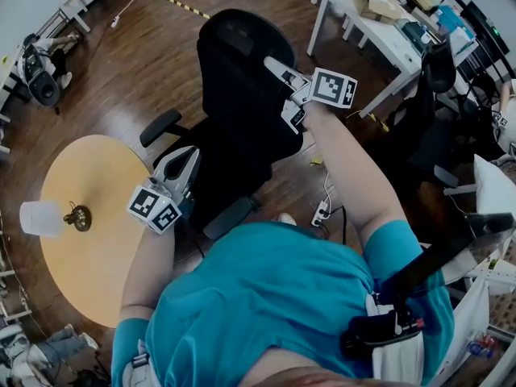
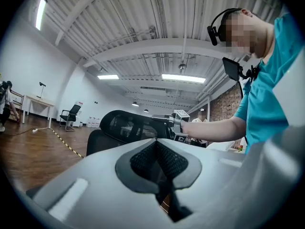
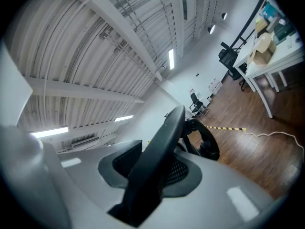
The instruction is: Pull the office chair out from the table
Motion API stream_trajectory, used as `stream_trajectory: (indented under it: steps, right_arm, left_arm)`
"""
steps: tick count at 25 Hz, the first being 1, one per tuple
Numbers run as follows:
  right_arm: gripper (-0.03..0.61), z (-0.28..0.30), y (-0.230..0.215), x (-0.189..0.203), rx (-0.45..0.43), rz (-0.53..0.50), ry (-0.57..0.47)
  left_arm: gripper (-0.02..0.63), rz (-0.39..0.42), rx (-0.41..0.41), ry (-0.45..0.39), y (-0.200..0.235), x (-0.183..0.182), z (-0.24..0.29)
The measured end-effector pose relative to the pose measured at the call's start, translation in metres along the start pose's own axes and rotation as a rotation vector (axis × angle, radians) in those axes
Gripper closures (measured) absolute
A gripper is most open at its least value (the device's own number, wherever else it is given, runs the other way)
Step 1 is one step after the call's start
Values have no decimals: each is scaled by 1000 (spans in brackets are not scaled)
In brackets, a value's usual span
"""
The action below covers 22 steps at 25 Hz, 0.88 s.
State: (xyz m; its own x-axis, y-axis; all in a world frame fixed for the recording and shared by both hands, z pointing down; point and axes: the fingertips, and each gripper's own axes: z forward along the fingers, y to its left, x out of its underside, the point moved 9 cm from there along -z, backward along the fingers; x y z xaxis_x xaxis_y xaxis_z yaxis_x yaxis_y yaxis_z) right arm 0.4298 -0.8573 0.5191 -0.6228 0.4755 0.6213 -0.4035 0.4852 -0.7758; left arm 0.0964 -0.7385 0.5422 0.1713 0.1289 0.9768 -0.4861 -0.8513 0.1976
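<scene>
Dark wood floor (image 1: 153, 63), office chair (image 1: 242, 79) beside table (image 1: 97, 256)

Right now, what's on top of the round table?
A white cup-like thing and a small brass object, near the left edge of the table. The left arm covers its right rim, so anything there is hidden.

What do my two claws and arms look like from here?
Both the left claw and right claw are pale grey with dark textured pads, each bearing a cube of black-and-white square markers. Short teal sleeves top bare arms.
</scene>
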Motion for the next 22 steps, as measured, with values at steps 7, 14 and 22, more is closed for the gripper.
stream_trajectory:
  steps: [7, 14, 22]
  right_arm:
    - [463, -22, -29, -23, -9, 2, -35]
    - [469, -53, -61, -58, 171, 107, -45]
    - [474, -74, -95, -100, 174, 48, -81]
  left_arm:
    - [586, -9, 38, 16, -2, 19, 34]
    - [586, -10, 32, 42, 0, 19, 61]
    - [586, -11, 29, 57, 1, 25, 70]
